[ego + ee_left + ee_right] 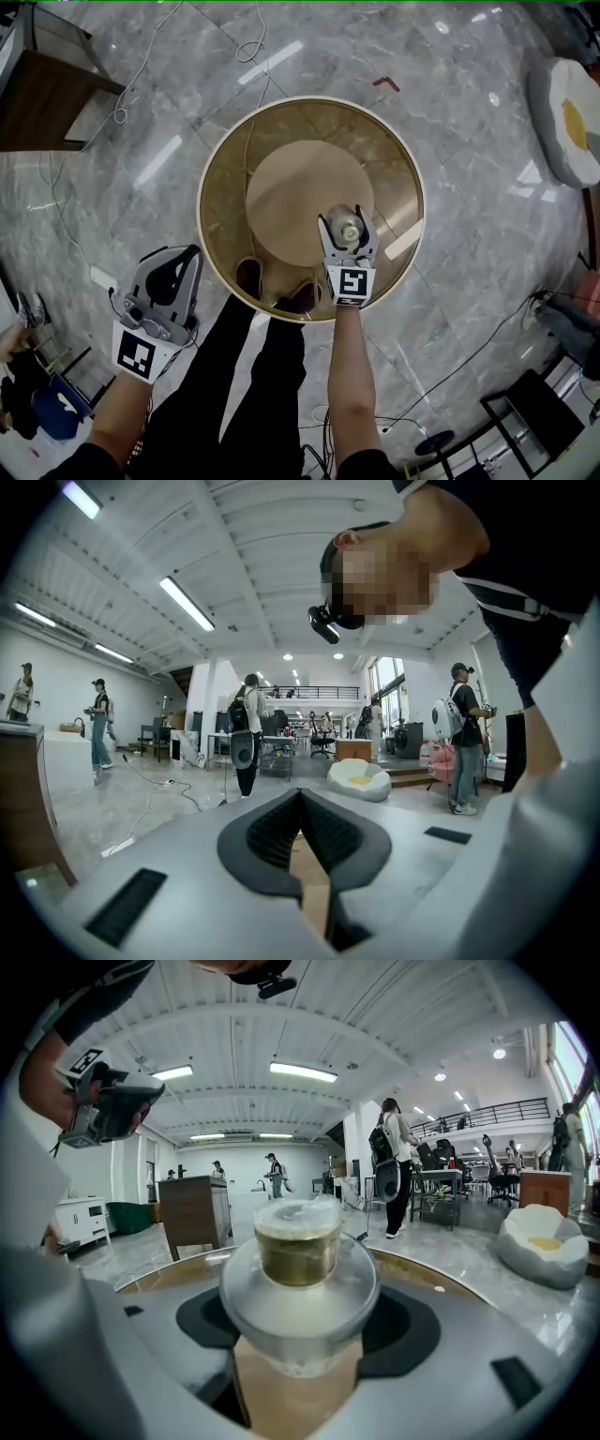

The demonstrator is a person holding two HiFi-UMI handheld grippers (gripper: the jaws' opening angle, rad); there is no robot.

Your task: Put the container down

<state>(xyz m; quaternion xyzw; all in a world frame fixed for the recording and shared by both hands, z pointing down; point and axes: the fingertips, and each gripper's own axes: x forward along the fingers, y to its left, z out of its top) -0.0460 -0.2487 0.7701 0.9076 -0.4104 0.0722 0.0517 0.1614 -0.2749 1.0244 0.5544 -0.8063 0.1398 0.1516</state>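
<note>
Over the middle of a round, brown glass-topped table, in the head view, the right gripper holds a small clear container, its jaws reaching forward from the marker cube. From this height it is unclear whether the container's base touches the tabletop. The left gripper hangs off the table's left edge, well apart from the container, above the grey marble floor. The person's black-trousered legs stand at the table's near rim. A dark wooden cabinet sits at the upper left. An egg-shaped cushion lies at the far right.

In the left gripper view, the two dark jaw pads are pressed together with nothing between them, so this gripper is clenched and empty. It points out across an open hall. Several people stand on the floor there, and the egg-shaped cushion shows further back.

In the right gripper view, the container fills the centre, upright and clamped between the jaws on both flanks. It is a clear, rounded body with a brass-coloured band below a clear top. The table's rim curves just behind it. The left gripper appears at the upper left, and the cabinet stands beyond the table.
</note>
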